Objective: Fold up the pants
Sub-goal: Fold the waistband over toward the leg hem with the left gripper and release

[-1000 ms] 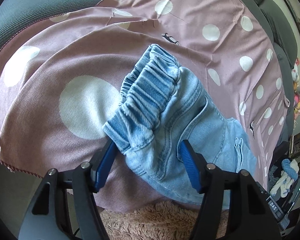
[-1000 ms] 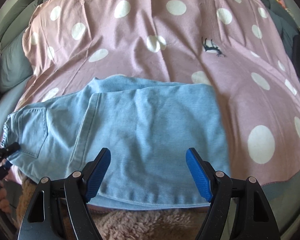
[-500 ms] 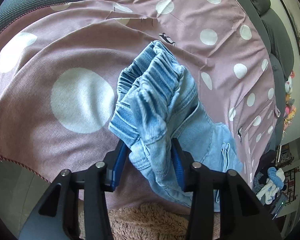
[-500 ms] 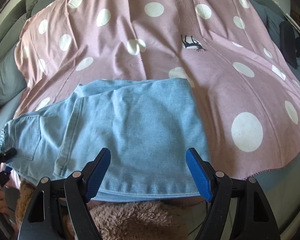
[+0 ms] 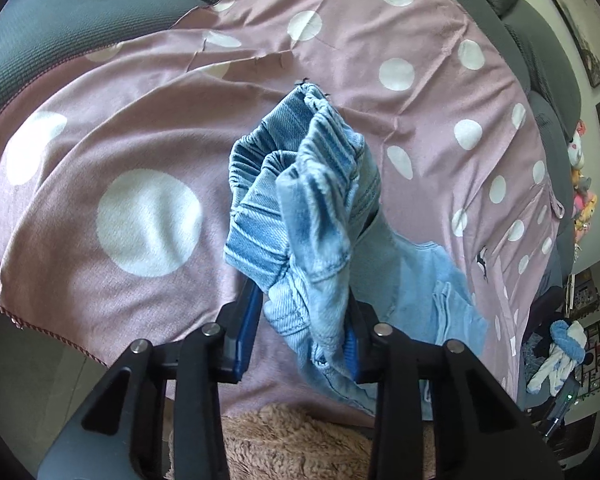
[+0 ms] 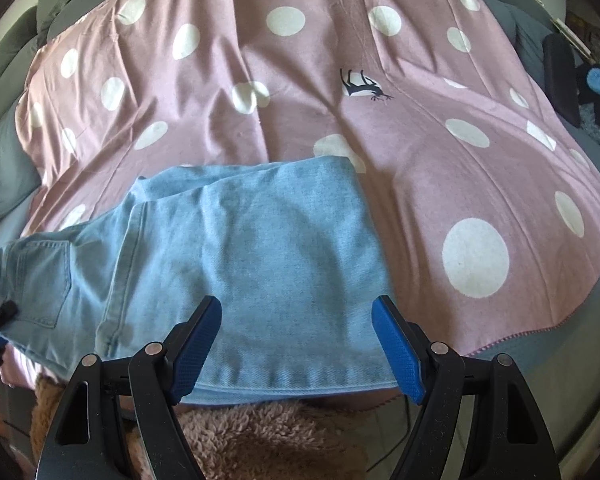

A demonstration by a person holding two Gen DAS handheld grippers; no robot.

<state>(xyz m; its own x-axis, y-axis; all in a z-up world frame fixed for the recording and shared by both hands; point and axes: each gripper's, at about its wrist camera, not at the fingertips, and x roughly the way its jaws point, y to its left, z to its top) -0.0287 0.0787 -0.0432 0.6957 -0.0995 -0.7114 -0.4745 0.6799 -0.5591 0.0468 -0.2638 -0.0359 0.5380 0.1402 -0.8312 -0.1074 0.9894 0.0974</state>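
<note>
Two blue-padded grippers over pale blue denim pants (image 6: 240, 260) spread on pink white-dotted sheet (image 6: 420, 140) — left gripper (image 5: 300, 320) clamped on bunched elastic waistband (image 5: 300, 184), lifting it off sheet; right gripper (image 6: 298, 344) wide apart, holding nothing, above flat leg hem — near brown fleece (image 6: 268, 436).
</note>
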